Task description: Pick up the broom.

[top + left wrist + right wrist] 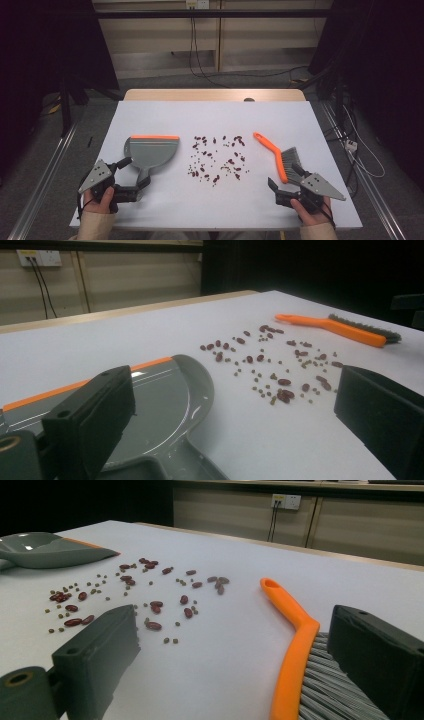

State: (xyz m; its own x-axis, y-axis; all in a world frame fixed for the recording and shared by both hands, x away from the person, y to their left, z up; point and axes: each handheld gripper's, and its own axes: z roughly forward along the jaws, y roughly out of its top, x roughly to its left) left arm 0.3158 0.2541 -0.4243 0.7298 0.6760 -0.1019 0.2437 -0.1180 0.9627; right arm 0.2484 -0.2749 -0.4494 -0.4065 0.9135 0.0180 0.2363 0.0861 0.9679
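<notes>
From the high view, the left gripper [131, 176] sits at the near left of the white table [150, 115], jaws spread to either side of the handle of the grey dustpan [150, 152]; the right gripper [285, 176] is at the near right, jaws spread, with the orange-handled brush [276, 155] just ahead of it and scattered beans [217, 157] between the two. In the left gripper view, the dustpan lies between the wide-apart jaws, beans ahead to the right. In the right gripper view, the brush's handle and grey bristles [325, 690] lie between the parted jaws.
</notes>
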